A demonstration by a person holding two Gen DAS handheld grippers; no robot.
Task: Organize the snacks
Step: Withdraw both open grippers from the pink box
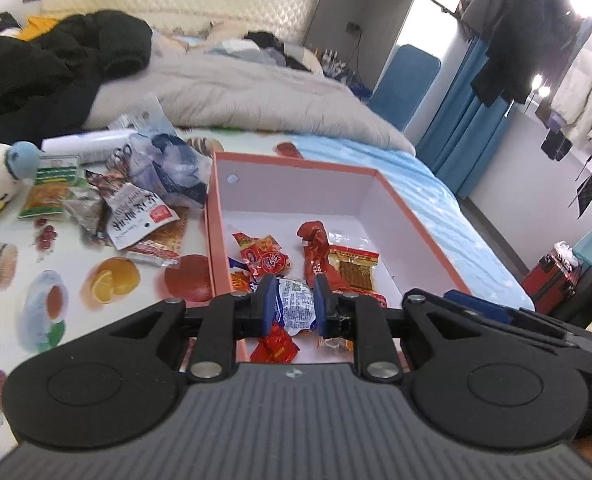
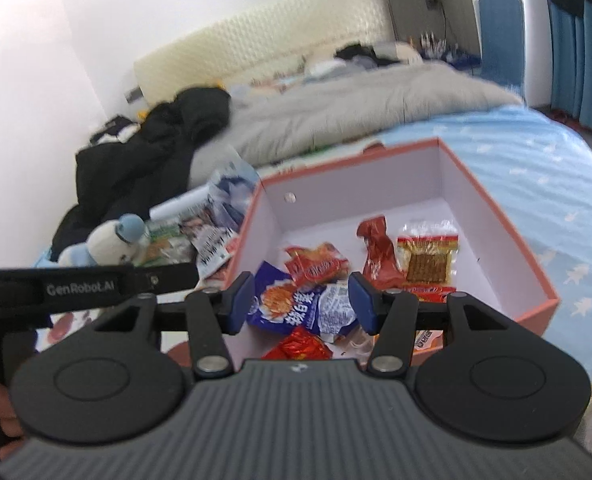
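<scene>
Blue-and-white packet (image 1: 295,307) sits between the narrowly parted pads of the left hand-held gripper (image 1: 295,307), over the pink box (image 1: 296,162); whether they grip it I cannot tell. From the right wrist, the right hand-held gripper (image 2: 301,301) stands half open and empty above the box's snacks, so dropping looks done; next comes fetching from the loose pile (image 1: 136,204) on the bed.

Open box on the bed, loose snacks beside it

In the left wrist view the box (image 1: 376,172) sits at centre on the printed cloth (image 1: 56,280), with several snack packets (image 1: 268,258) inside near its lower edge. Left of the box lies a pile of packets (image 1: 136,208), a plush toy (image 1: 0,176) at the far left, and the quilt (image 1: 236,92) behind.
</scene>
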